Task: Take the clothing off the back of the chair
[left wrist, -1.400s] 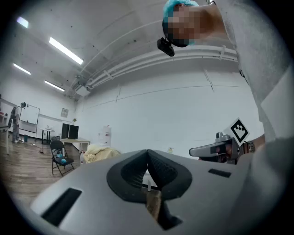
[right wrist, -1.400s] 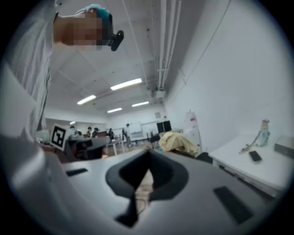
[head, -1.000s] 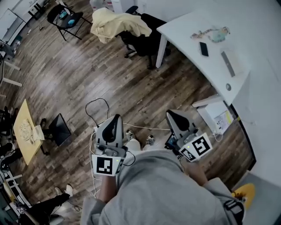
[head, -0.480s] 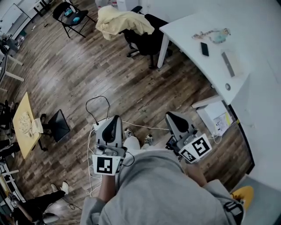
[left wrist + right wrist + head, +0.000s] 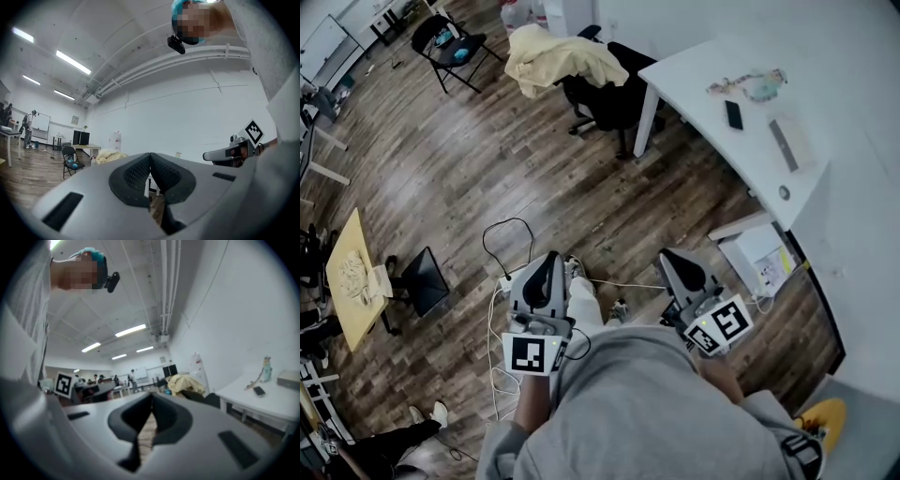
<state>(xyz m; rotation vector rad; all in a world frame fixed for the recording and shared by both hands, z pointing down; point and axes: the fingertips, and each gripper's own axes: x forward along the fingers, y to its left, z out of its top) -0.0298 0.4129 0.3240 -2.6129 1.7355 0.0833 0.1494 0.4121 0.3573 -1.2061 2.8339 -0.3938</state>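
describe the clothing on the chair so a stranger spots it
Start at the big white desk at the head view's upper right. A black office chair stands at its left end, a garment draped over its back. Its pale yellow stands out against the black chair.

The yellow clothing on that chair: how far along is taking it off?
Done: nothing yet; the yellow clothing lies draped over the black chair beside the white desk. In hand: nothing; the left gripper and right gripper are both shut and empty, well short of the chair. Left: approach, grasp the clothing, lift it off.
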